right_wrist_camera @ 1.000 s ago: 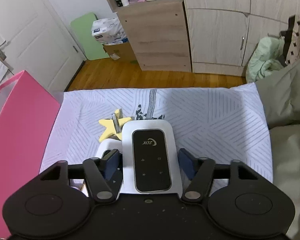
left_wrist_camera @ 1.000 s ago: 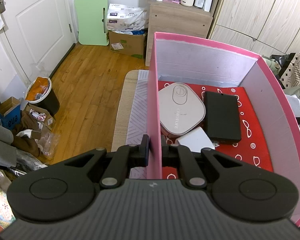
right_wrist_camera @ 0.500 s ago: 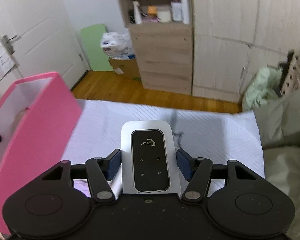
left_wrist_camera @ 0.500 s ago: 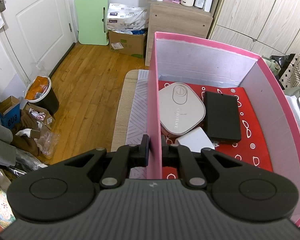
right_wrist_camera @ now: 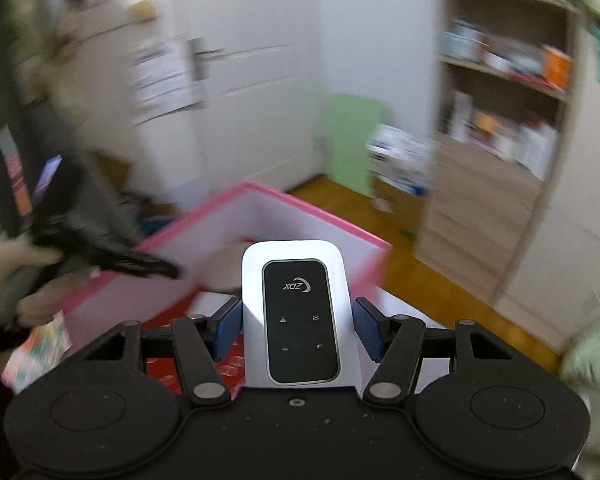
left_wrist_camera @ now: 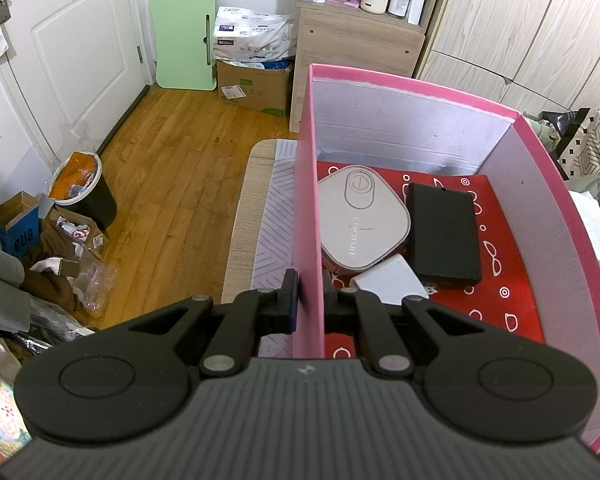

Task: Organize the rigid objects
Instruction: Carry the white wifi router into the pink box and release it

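Note:
A pink box point(left_wrist_camera: 308, 208) with a red patterned floor stands on the bed. My left gripper point(left_wrist_camera: 309, 300) is shut on its left wall near the front corner. Inside lie a rounded white device point(left_wrist_camera: 362, 220), a black slab point(left_wrist_camera: 444, 236) and a small white block point(left_wrist_camera: 392, 280). In the blurred right wrist view, my right gripper point(right_wrist_camera: 298, 320) is shut on a white pocket router with a black face point(right_wrist_camera: 298, 316), held above the pink box point(right_wrist_camera: 260, 216). The left gripper point(right_wrist_camera: 112, 256) and a gloved hand point(right_wrist_camera: 16, 276) show at that box's left wall.
The bed's striped sheet point(left_wrist_camera: 276, 224) borders the box on the left. Beyond are wooden floor point(left_wrist_camera: 172, 184), a bin point(left_wrist_camera: 82, 192), cardboard boxes point(left_wrist_camera: 254, 84), a green board point(left_wrist_camera: 182, 36), a wooden cabinet point(left_wrist_camera: 352, 48) and wardrobe doors point(left_wrist_camera: 532, 28).
My right gripper rose off the sheet with the router and swung left toward the pink box, rolling as it went. The left gripper and the box stayed still.

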Demonstrator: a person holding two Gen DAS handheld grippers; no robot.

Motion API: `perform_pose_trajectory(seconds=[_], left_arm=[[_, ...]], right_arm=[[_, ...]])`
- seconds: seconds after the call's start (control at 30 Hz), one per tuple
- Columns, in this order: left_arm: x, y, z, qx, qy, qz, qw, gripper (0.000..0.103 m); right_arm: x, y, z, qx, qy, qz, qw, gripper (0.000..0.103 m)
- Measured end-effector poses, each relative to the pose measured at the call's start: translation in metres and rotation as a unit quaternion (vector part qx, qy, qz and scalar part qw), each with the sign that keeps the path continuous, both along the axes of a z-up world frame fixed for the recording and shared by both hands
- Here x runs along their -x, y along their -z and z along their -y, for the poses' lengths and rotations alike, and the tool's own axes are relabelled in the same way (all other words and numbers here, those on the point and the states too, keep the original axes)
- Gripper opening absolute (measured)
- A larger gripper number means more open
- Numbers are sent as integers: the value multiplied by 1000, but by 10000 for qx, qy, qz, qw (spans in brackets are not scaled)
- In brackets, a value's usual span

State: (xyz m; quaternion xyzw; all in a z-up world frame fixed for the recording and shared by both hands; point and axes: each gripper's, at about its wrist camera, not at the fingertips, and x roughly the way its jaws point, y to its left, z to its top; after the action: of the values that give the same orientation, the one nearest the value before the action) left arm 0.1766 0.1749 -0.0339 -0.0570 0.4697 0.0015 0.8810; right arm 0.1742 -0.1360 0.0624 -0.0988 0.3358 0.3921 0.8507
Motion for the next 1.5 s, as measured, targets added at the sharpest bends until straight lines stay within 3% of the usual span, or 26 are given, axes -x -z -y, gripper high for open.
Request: perform_pose_trajectory(seconds=[0.17,0.3,0.4,0.57,0.73,1.0,1.13,1.27,1.5], left_arm=[[0,0,0,46,-18,2,10000,9],[-1,1,0,1,3,-5,10000,8],[-1,1,0,-10,7,-9,10000,8],[-3,1,0,14,-3,-2,10000,8],[-2,2,1,40,-2,8,10000,8],[-1,2,3,46,-12,11,10000,8],[-1,2,3,37,-7,9,10000,8],[-1,2,2,37,-9,9,10000,8],[0,2,2,50,-13,10,10000,8]], right_arm=[[2,7,-57,663,-1244,144,9899,66],[-9,29,-93,1346,-2165,-149,9668,66],[-12,43,-107,1591,-2655,-510,9495,66],[-19,65,-123,2035,-2862,-816,9328,66],[-26,84,-127,2385,-2700,-667,9305,65],[-27,92,-123,2784,-2804,-734,9157,65],[-26,95,-123,2924,-2766,-315,9149,65],[-35,93,-119,2788,-2621,-398,9230,67],[-41,43,-71,1212,-1722,-713,9750,68]])
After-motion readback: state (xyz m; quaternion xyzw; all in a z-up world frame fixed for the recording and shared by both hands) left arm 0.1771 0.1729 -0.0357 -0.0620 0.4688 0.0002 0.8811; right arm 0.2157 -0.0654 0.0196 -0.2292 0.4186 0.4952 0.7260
